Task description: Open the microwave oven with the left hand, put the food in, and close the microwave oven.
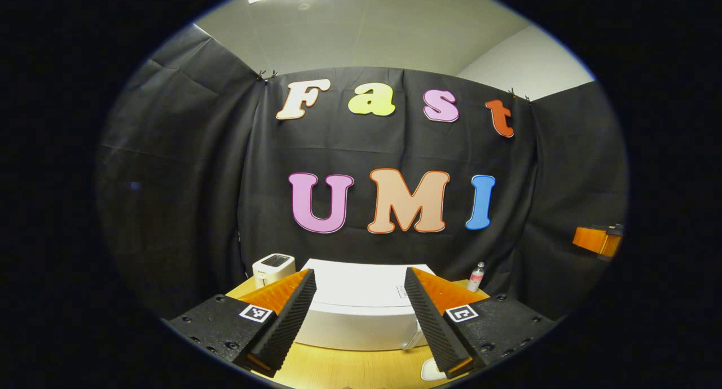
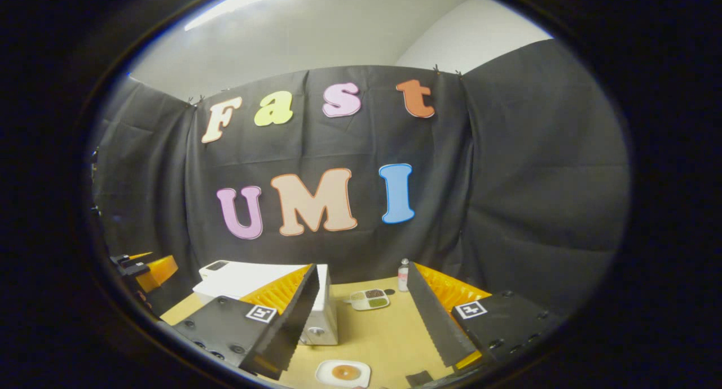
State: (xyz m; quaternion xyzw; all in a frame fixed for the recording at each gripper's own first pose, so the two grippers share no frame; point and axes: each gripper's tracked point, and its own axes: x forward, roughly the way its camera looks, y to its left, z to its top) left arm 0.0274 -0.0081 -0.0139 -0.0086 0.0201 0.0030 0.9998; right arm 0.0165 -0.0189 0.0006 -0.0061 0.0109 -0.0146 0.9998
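1. While both claws hang wide open and empty, the left claw faces the shut white microwave on the bench.
2. The food dish lies in front of the microwave, near the right claw.

microwave at table's left, plate of food before it, bottle behind

The microwave oven is white, the tabletop light wood. A white plate holds brown food; a white tray holds brown and green portions.
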